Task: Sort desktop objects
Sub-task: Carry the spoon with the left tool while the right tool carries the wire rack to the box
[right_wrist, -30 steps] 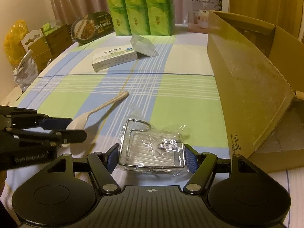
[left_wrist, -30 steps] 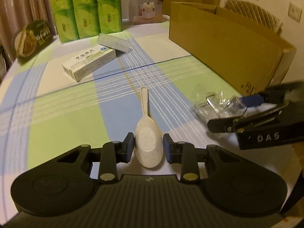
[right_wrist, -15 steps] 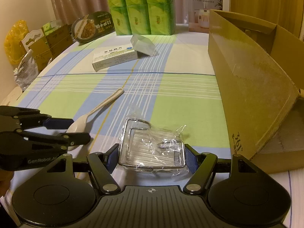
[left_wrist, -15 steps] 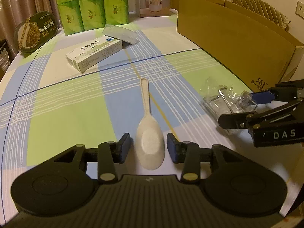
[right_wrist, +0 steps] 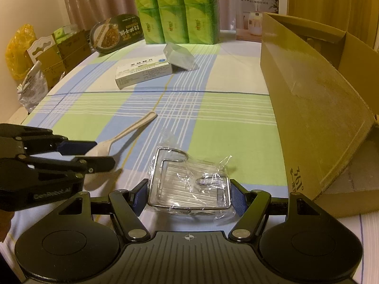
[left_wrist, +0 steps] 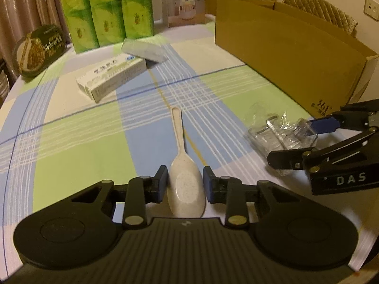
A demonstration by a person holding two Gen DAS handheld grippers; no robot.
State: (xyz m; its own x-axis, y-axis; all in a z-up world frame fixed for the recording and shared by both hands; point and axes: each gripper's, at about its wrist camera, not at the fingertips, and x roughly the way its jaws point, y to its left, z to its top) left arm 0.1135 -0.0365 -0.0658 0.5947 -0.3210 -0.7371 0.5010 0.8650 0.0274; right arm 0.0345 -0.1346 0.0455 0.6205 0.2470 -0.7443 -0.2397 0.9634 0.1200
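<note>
A cream rice spoon (left_wrist: 183,172) lies on the checked tablecloth, handle pointing away. My left gripper (left_wrist: 185,184) is shut on its bowl, one pad against each side. The spoon also shows in the right wrist view (right_wrist: 128,135). A wire rack wrapped in clear plastic (right_wrist: 189,184) lies by the cardboard box. My right gripper (right_wrist: 188,195) is shut on the rack, its blue pads touching both sides. The rack also shows in the left wrist view (left_wrist: 281,135).
A large open cardboard box (right_wrist: 315,104) stands on the right. A white medicine box (left_wrist: 111,77) and a clear plastic case (left_wrist: 144,52) lie further back. Green tissue packs (left_wrist: 106,9), a humidifier box (left_wrist: 186,1) and a dark food tub (left_wrist: 38,49) stand at the far edge.
My left gripper's pads have closed in from a gap onto the spoon's bowl. The right gripper has stayed on the wrapped rack.
</note>
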